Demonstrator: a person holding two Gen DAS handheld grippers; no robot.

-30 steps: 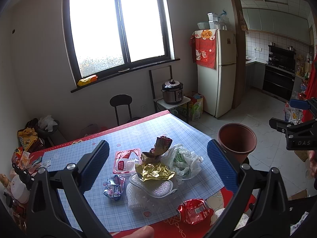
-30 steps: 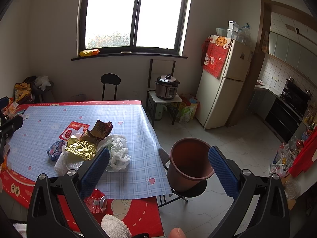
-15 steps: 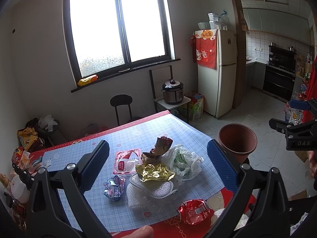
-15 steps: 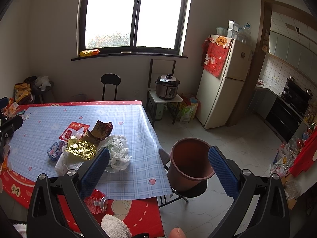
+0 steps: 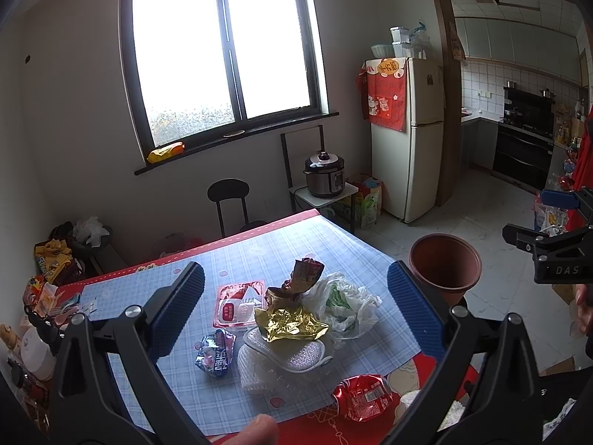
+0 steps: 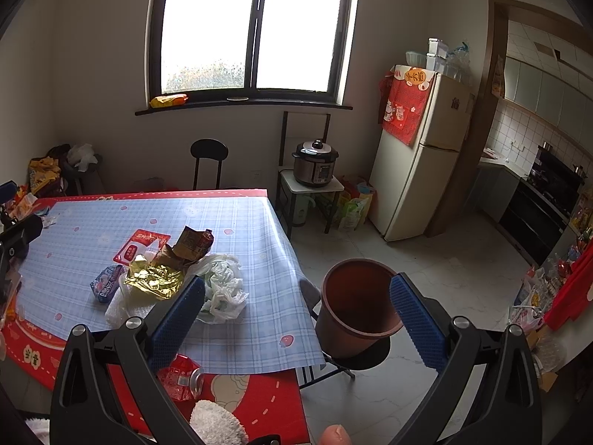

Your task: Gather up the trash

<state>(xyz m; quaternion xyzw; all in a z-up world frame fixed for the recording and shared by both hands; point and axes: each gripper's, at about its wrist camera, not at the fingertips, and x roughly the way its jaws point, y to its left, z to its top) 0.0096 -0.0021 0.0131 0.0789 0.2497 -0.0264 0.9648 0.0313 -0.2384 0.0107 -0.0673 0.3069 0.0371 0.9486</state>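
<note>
A heap of trash lies on the blue checked tablecloth [image 5: 259, 248]: a gold foil wrapper [image 5: 291, 322], a brown snack bag [image 5: 305, 272], a white plastic bag [image 5: 343, 304], a red and white sachet [image 5: 239, 306], a blue wrapper [image 5: 217, 350], a white mesh pad [image 5: 285, 358] and a crushed red packet [image 5: 363, 396]. A brown bin [image 6: 357, 304] stands on a stool off the table's right edge. My left gripper [image 5: 296, 311] hangs open above the heap, holding nothing. My right gripper [image 6: 296, 311] is open and empty, high between the table edge and the bin.
A black chair [image 6: 208, 159] stands behind the table. A rice cooker [image 6: 315, 163] sits on a small stand beside a white fridge [image 6: 422, 155]. Bags and clutter fill the left corner [image 6: 48, 170]. A white fluffy cloth [image 6: 217, 421] lies on the red mat near me.
</note>
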